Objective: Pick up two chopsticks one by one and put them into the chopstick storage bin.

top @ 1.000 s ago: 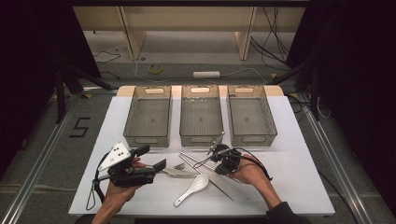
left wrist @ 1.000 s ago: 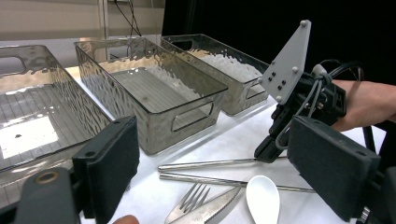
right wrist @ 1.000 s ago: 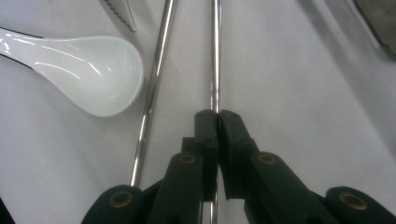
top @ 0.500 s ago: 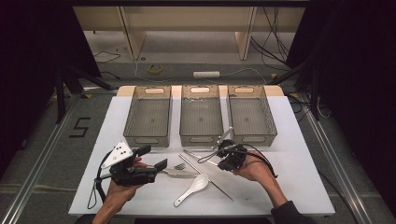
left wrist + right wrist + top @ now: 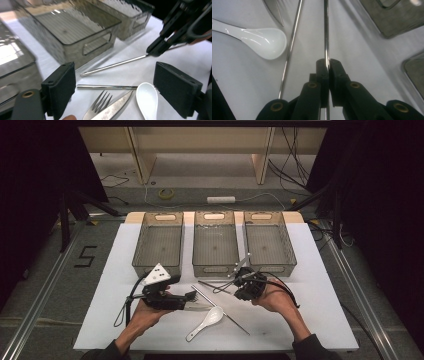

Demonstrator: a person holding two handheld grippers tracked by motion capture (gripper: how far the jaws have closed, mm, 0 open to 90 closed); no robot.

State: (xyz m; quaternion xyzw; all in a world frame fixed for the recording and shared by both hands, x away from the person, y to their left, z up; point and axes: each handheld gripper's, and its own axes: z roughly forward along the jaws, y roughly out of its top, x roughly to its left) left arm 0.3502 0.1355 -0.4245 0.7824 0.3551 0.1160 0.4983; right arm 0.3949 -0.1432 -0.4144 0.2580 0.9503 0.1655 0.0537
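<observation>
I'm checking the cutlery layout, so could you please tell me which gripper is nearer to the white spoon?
Left. The left gripper, open, has the white spoon between its fingers; the right gripper, shut on a metal straw, sits beside it.

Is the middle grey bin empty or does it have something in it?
Empty. The middle bin shows only its bare ribbed floor in the high view; the cutlery lies on the table.

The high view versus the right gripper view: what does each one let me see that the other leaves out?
From the high view alone: three clear bins in a row, the left bin nearest the left gripper, and both forearms. From the right gripper view alone: the right gripper with its jaws shut on a metal rod, seen close up. Shared: the white spoon and a second metal rod lying on the white table.
</observation>
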